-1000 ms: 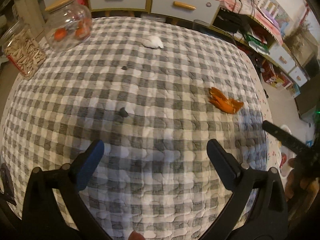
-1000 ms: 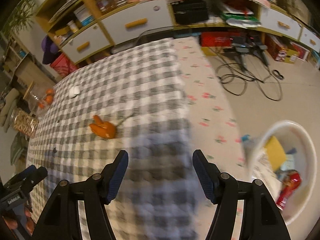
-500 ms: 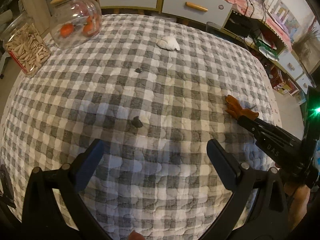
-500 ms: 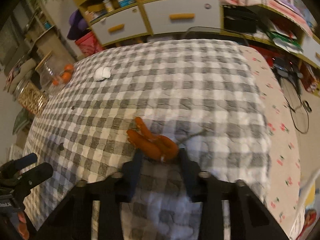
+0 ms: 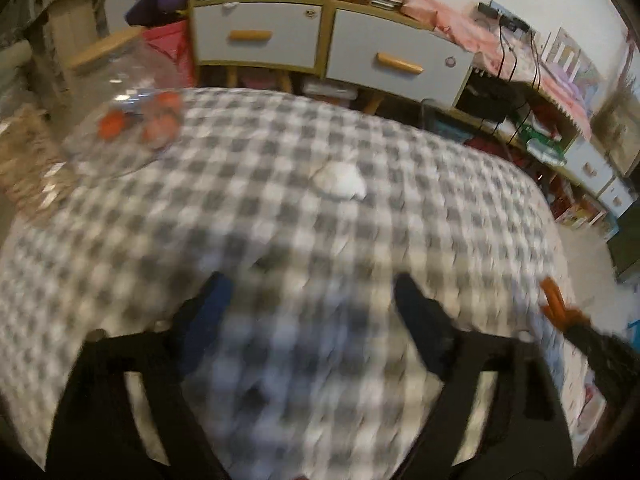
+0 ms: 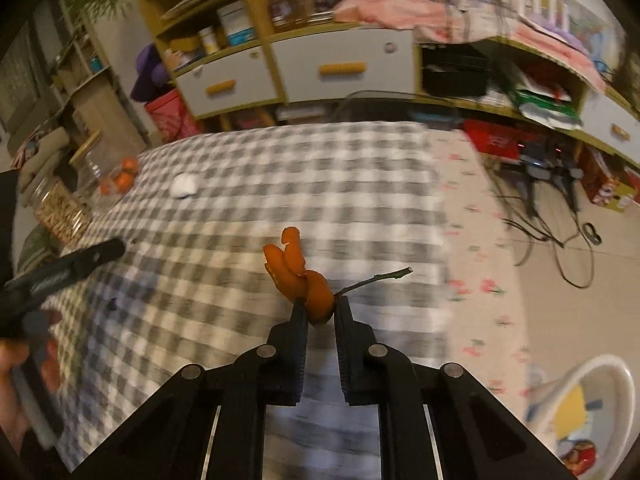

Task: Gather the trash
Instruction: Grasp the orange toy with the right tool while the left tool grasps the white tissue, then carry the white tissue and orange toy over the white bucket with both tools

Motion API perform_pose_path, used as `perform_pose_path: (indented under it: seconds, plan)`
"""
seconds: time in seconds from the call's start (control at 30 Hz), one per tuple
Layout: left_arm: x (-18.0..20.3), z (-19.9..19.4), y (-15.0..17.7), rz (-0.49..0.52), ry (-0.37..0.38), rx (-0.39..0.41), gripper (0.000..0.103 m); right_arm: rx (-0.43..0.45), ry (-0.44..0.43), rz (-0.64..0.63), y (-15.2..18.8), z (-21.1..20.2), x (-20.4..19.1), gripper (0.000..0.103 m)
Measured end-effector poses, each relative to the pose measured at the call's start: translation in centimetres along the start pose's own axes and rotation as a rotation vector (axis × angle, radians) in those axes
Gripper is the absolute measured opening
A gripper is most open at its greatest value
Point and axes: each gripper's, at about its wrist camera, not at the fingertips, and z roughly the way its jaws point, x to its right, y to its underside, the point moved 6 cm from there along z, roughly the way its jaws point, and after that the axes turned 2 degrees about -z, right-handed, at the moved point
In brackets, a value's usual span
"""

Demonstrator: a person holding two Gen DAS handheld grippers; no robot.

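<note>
In the right wrist view my right gripper [image 6: 320, 308] is shut on a curled orange peel [image 6: 298, 276], which it holds just above the checked tablecloth [image 6: 280, 184]. A thin twig [image 6: 376, 278] pokes out to the right of the peel. In the left wrist view that peel [image 5: 554, 304] shows at the far right edge. My left gripper [image 5: 312, 292] hovers over the cloth, its jaws closing, and the blurred picture shows nothing pressed between them. A crumpled white tissue [image 5: 340, 180] lies on the cloth beyond its fingertips.
A glass jar with oranges [image 5: 132, 112] and a jar of seeds [image 6: 60, 208] stand at the table's far left. On the floor to the right are a white bin [image 6: 616, 380] holding trash and loose cables [image 6: 560, 216]. Drawers [image 5: 256, 36] stand behind the table.
My right gripper came to the orange peel, shut on it and raised it off the cloth. My left gripper moved forward toward the white tissue, and its jaws narrowed.
</note>
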Motion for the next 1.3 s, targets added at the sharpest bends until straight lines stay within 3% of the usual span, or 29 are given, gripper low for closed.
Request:
perform_pose_path:
  seconds: [0.1, 0.23, 0.37, 0.53, 0.87, 1.3]
  plan:
    - [1.0, 2.2, -1.6, -0.022, 0.045, 0.013, 0.063, 0.005, 0.021, 0.013, 0.2, -1.1, 1.9, 0.014]
    - [2.3, 3.7, -3.6, -0.006, 0.062, 0.060, 0.061, 0.013, 0.040, 0.023, 0.5, -2.5, 3.8, 0.014]
    - [2.7, 5.7, -4.7, 0.004, 0.047, 0.057, 0.056, 0.024, 0.050, 0.047, 0.7, -3.7, 5.4, 0.014]
    - [2.1, 6.6, -4.5, 0.009, -0.007, 0.046, 0.023, 0.026, 0.058, 0.069, 1.0, -4.3, 6.7, 0.014]
    - [2.6, 3.0, -1.7, 0.064, 0.006, 0.032, 0.020, 0.033, 0.061, 0.070, 1.6, -6.3, 6.6, 0.014]
    - [6.7, -4.1, 3.3, 0.145, 0.062, 0.033, 0.020, 0.088, 0.041, 0.089, 4.1, -13.1, 6.7, 0.014]
